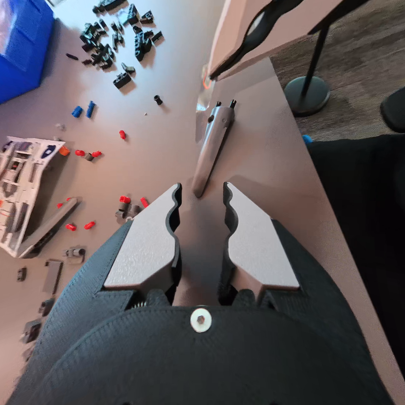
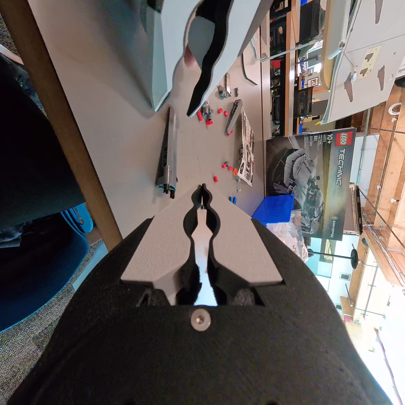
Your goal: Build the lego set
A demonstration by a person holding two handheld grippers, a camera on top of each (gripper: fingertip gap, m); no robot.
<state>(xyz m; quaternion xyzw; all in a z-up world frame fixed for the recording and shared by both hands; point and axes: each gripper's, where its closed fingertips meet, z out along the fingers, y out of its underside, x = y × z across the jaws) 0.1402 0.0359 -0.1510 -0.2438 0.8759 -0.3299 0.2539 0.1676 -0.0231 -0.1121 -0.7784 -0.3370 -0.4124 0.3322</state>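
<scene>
Lying on the grey bench [image 1: 153,153], near its edge, a long tapered grey panel piece [image 1: 210,149] is seen with two black pins at its wide end. The left tool [image 1: 202,189] is held just short of the panel's narrow tip, its fingers spread apart and nothing between them. The right tool [image 2: 202,186] is seen in its own view with its fingertips brought together just beside the panel's pinned end; whether something small is pinched there cannot be told.

Small red pins [image 1: 80,152] are scattered across the bench, with two blue pins [image 1: 84,109] farther off and a heap of black pieces [image 1: 116,41] beyond them. A printed instruction sheet [image 1: 19,186] is laid at the far side, a second long grey piece [image 1: 52,223] resting against it. A blue bin [image 2: 274,208] is placed next to the sheet, and the set's box [image 2: 311,186] is stood upright behind the bin.
</scene>
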